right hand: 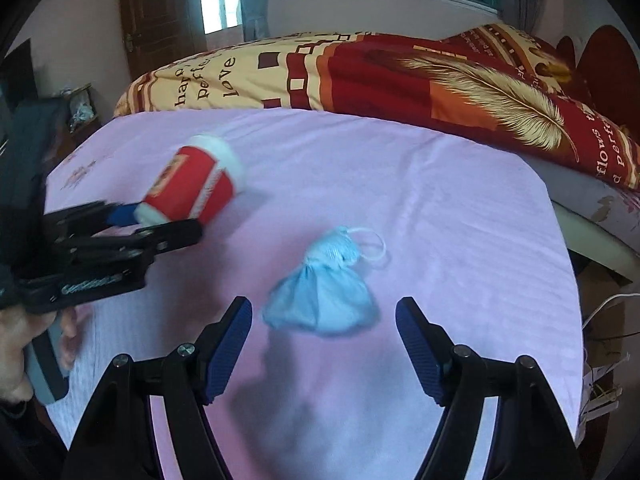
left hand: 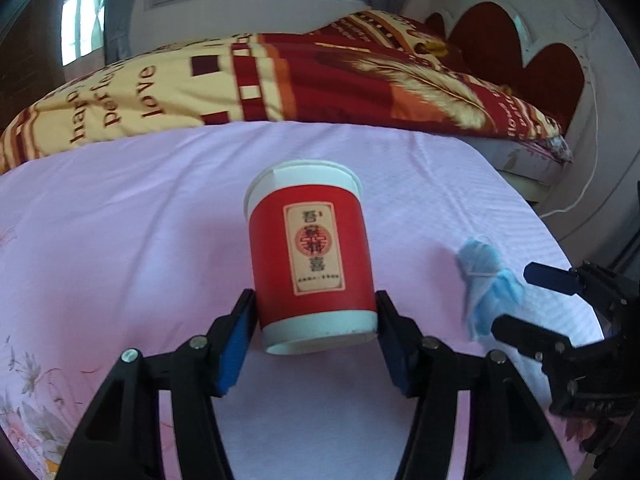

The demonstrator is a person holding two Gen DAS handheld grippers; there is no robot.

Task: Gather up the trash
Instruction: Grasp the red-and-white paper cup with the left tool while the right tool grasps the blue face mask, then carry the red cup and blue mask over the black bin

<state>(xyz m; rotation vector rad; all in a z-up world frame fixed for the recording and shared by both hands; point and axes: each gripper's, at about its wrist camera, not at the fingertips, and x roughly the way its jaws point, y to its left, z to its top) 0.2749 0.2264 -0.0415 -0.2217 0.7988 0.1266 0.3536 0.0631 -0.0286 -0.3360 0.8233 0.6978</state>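
With my left gripper [left hand: 316, 312] closed on the base of the red cup [left hand: 310, 256], I'd lift it straight while my right gripper [right hand: 324, 320], jaws wide, drops over the blue mask [right hand: 320, 296] lying at twelve o'clock.

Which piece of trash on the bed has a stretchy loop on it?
The crumpled blue face mask, lying before the right tool. The red paper cup has none.

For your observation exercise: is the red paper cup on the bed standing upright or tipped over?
Tipped over. The red paper cup lies on its side on the pink sheet, white base toward the left gripper, rim pointing away.
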